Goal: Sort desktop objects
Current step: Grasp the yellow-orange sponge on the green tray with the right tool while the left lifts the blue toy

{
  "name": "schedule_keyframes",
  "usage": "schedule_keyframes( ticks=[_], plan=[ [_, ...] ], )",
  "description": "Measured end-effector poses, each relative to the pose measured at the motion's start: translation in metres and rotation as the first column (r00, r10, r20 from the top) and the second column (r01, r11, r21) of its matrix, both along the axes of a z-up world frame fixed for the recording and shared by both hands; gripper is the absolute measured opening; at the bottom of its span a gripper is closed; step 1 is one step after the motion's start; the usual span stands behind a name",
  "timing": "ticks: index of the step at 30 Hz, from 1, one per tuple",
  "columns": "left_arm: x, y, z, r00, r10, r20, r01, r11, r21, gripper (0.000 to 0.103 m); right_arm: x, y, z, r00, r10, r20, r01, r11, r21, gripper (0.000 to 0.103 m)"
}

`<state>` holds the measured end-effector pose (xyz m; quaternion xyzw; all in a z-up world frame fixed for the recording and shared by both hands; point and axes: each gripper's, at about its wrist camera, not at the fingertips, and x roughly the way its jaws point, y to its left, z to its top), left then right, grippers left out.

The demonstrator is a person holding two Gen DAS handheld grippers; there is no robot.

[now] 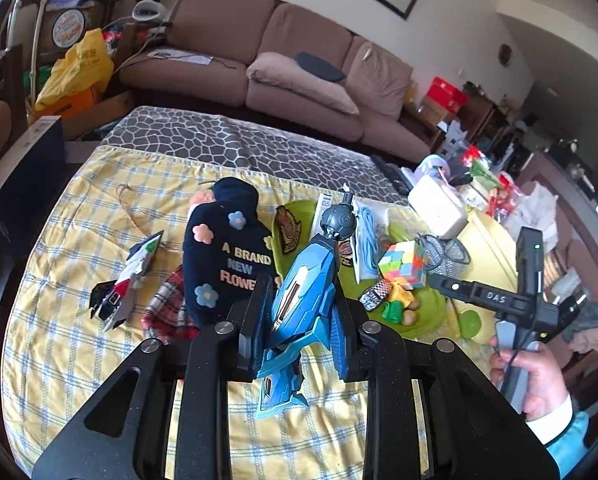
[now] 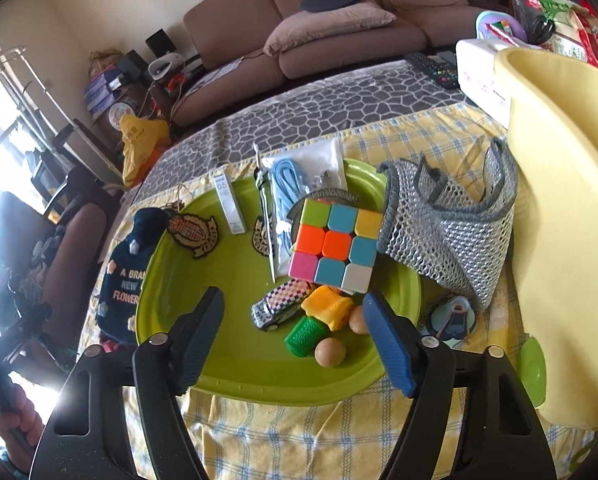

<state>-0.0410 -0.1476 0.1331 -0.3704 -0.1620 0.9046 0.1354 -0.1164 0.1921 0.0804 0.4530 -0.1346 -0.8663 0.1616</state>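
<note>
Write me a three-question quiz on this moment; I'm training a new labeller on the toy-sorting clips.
1. True or false: the right gripper is shut on the puzzle cube.
2. What does the left gripper hold?
3. The wooden balls lie: A) in the mesh bag B) on the green tray C) on the sofa.

Key: 1. False, it hangs open above the tray. 2. The blue robot toy. 3. B.

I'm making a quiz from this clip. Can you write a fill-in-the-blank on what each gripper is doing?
The left gripper is shut on a ____ toy robot.
The right gripper is ____, holding nothing.
The cube lies on the ____ tray.

Missing words: blue; open; green
</note>
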Motion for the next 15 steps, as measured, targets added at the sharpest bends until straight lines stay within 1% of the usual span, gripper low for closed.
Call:
schedule_keyframes(
  ticks=[1, 4, 9, 12, 13, 14, 15],
  plan=[
    [-0.001, 0.004, 0.000, 1.000, -0.008, 0.003, 0.008, 1.000, 0.006, 0.024, -0.001, -0.002, -0.005, 1.000, 0.007, 0.015, -0.007, 1.000, 0.009, 0.067],
    [-0.004, 0.014, -0.004, 1.000, -0.018, 0.012, 0.018, 1.000, 0.017, 0.024, -0.005, -0.008, -0.018, 0.999, 0.010, 0.039, -0.012, 0.999, 0.051, 0.067],
    [-0.006, 0.022, -0.005, 0.999, -0.029, 0.015, 0.028, 0.999, 0.031, 0.024, -0.011, -0.018, -0.029, 0.999, 0.003, 0.049, -0.010, 0.991, 0.131, 0.067],
    [-0.008, 0.022, -0.007, 0.999, -0.032, 0.022, 0.031, 0.999, 0.036, 0.024, -0.017, -0.025, -0.037, 0.999, 0.006, 0.049, -0.016, 0.978, 0.206, 0.067],
    [-0.009, 0.022, -0.007, 0.999, -0.031, 0.024, 0.030, 0.999, 0.035, 0.024, -0.020, -0.027, -0.041, 0.999, 0.008, 0.053, -0.019, 0.973, 0.229, 0.066],
    [-0.009, 0.022, -0.008, 0.999, -0.032, 0.026, 0.031, 0.999, 0.035, 0.024, -0.022, -0.029, -0.044, 0.998, 0.011, 0.056, -0.025, 0.968, 0.248, 0.062],
    [-0.009, 0.022, -0.009, 0.999, -0.032, 0.027, 0.031, 0.999, 0.036, 0.024, -0.024, -0.032, -0.045, 0.998, 0.016, 0.055, -0.030, 0.963, 0.267, 0.062]
  ],
)
